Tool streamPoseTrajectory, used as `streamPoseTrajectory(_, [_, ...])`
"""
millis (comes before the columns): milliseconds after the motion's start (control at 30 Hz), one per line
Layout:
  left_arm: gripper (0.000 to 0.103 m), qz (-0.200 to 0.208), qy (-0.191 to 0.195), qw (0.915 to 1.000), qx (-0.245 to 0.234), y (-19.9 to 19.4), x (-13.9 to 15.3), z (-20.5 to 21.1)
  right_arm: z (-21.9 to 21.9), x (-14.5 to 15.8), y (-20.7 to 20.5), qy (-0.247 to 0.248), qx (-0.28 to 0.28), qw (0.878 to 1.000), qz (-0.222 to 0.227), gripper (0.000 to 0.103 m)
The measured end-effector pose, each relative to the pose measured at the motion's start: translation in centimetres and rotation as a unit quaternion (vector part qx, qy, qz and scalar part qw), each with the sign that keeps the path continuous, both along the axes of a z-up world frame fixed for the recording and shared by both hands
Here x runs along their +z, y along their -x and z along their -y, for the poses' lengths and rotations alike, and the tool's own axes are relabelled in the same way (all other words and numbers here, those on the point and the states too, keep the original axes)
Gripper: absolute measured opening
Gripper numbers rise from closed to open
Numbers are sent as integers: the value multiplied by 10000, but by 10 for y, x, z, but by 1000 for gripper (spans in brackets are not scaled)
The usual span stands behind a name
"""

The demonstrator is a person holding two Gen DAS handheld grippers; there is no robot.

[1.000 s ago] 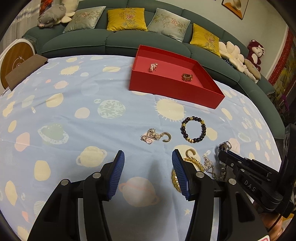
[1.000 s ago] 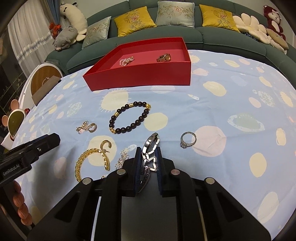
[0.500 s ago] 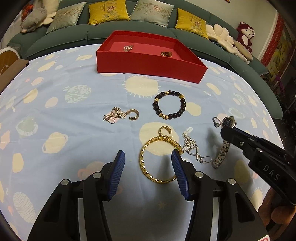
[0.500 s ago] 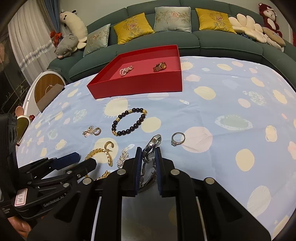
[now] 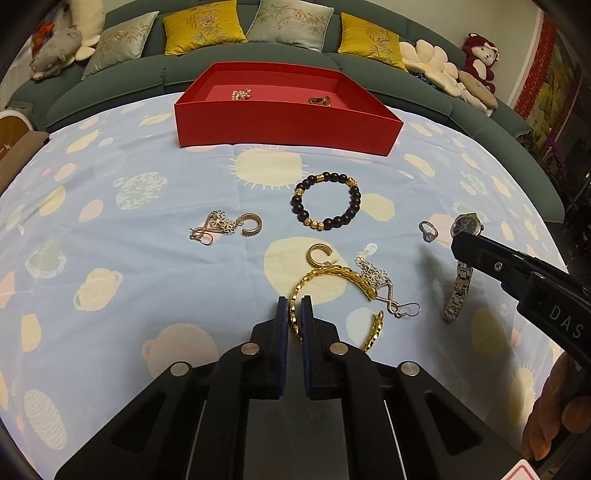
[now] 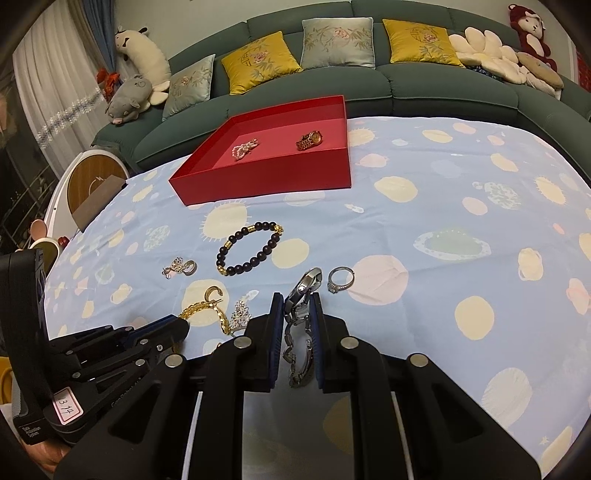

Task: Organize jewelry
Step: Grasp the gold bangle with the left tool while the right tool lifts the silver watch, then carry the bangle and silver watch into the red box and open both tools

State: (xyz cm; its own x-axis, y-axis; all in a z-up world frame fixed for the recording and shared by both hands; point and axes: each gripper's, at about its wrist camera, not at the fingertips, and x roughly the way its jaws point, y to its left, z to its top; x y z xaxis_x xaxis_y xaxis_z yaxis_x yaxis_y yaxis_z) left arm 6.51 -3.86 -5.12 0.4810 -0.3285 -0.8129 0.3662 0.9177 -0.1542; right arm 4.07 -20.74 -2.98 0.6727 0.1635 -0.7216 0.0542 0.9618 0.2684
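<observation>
My left gripper (image 5: 294, 306) is shut on the near-left rim of the gold chain bracelet (image 5: 332, 275), which lies on the tablecloth. My right gripper (image 6: 297, 306) is shut on a silver watch (image 6: 304, 286) and holds it just above the cloth; it also shows in the left wrist view (image 5: 466, 226) with its band hanging down. The red tray (image 5: 288, 122) stands at the far side and holds a pearl piece (image 6: 243, 148) and a gold watch (image 6: 309, 140). On the cloth lie a dark bead bracelet (image 5: 327, 201), a silver ring (image 5: 428, 232), gold ear cuffs (image 5: 319, 254) and silver earrings (image 5: 384, 291).
The table carries a light blue planet-print cloth (image 5: 110, 258). A green sofa with cushions (image 5: 207, 22) curves behind it. A second earring and cuff pair (image 5: 225, 227) lies left of the centre. A round wooden item (image 6: 94, 181) stands off the left edge.
My left gripper moved forward and right, then shut on the gold bracelet's rim. My right gripper kept its hold on the silver watch and lifted it a little.
</observation>
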Motion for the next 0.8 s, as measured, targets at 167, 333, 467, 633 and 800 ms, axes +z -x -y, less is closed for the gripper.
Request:
streamPoseTrajectory(167, [2, -52, 30, 10000, -5, 0, 1, -1, -1, 3, 1, -5, 31, 10000, 41, 13])
streamPoseTrajectory(333, [2, -10, 139, 9999, -15, 4, 10, -5, -1, 9, 4, -33, 31, 9999, 114, 13])
streamPoseTrajectory(467, [2, 173, 249, 9995, -46, 7, 28, -11, -2, 20, 7, -67, 59, 9996, 257, 13])
streamPoseTrajectory(633, [2, 472, 371, 9982, -74, 9, 57, -16, -9, 43, 12, -68, 138, 9983, 565, 13])
streamPoseTrajectory(800, [2, 907, 495, 9946, 48, -1, 98, -26, -16, 72, 12, -15, 193, 9952, 962, 13])
